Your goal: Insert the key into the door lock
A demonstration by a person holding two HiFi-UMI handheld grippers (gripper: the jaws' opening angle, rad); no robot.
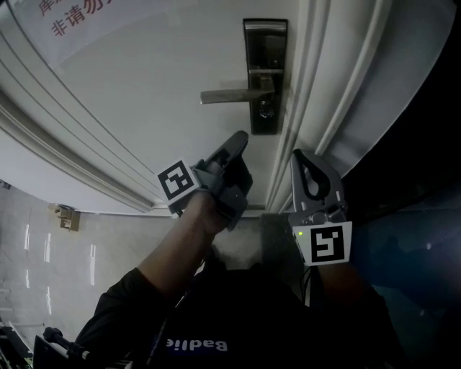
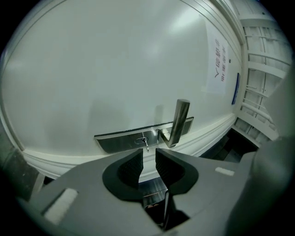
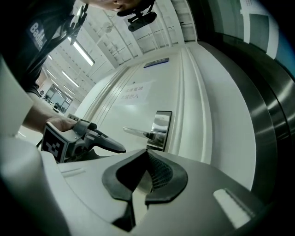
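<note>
A white door [image 1: 166, 65] carries a dark steel lock plate [image 1: 265, 76] with a lever handle [image 1: 234, 95]. A small key [image 1: 266, 109] sticks out of the keyhole below the lever. My left gripper [image 1: 241, 138] points at the plate from just short of it. In the left gripper view its jaws [image 2: 149, 154] stand open with nothing between them, and the key [image 2: 145, 143] shows right ahead of the gap, apart from the fingers. My right gripper [image 1: 299, 155] hangs beside the door frame, to the right of the lock. Its jaws [image 3: 147, 154] are shut and appear to hold nothing.
A paper notice [image 1: 72, 21] with red print is stuck on the door, far from the lock. Ribbed white frame moulding [image 1: 310, 86] runs right of the plate, with a dark glass panel [image 1: 418, 216] beyond it. Pale tiled floor [image 1: 43, 252] lies below.
</note>
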